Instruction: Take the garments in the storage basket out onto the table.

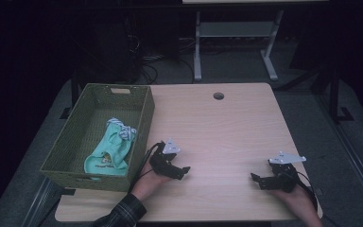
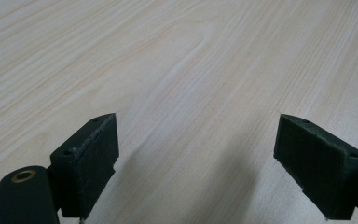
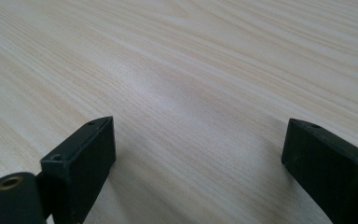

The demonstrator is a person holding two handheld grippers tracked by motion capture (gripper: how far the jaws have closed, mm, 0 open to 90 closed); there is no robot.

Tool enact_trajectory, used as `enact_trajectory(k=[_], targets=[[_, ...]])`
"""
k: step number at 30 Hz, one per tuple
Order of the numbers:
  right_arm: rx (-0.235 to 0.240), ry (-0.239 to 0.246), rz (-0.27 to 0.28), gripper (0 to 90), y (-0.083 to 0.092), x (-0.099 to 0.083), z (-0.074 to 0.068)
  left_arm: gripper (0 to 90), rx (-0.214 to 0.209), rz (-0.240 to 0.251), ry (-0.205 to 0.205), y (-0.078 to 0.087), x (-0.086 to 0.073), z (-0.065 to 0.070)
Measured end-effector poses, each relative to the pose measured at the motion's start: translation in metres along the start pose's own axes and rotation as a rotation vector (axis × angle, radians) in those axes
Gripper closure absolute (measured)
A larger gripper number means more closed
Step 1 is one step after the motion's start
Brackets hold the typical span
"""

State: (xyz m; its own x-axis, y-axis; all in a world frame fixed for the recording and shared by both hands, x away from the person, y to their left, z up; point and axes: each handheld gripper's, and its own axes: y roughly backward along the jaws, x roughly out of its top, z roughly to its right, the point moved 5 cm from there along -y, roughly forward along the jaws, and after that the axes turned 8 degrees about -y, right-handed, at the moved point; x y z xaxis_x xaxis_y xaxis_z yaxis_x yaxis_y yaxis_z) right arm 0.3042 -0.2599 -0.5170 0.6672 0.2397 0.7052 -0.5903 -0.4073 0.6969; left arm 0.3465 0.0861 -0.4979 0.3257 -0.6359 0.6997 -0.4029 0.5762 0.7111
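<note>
1. The bench (image 1: 227,127) lay bare under both grippers.
2. The basket (image 1: 144,123) sat at its left edge, just beside the left gripper.
3. The cloth (image 1: 111,149) lay inside, seemingly already dropped.
4. The left gripper (image 1: 182,171) and right gripper (image 1: 257,180) rested low, jaws apart, holding nothing.

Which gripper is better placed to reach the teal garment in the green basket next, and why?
Left. The left gripper rests open right beside the green basket holding the teal garment. The right gripper, also open, sits toward the table's far side.
</note>
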Motion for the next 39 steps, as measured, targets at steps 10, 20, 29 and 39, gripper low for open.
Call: enact_trajectory(k=[10,20,29,39], targets=[[0.000,0.003,-0.001,9.4,0.000,0.000,0.000,13.1,0.010,0.003,0.026,0.005,-0.001,-0.007],[0.000,0.001,0.000,9.4,0.000,0.000,0.000,13.1,0.015,0.003,0.038,0.008,0.001,-0.007],[0.000,0.001,0.000,9.4,0.000,0.000,0.000,13.2,0.010,0.025,0.049,0.015,0.005,-0.008],[0.000,0.000,0.000,9.4,0.000,0.000,0.000,13.3,0.006,0.016,0.069,0.018,0.007,-0.009]])
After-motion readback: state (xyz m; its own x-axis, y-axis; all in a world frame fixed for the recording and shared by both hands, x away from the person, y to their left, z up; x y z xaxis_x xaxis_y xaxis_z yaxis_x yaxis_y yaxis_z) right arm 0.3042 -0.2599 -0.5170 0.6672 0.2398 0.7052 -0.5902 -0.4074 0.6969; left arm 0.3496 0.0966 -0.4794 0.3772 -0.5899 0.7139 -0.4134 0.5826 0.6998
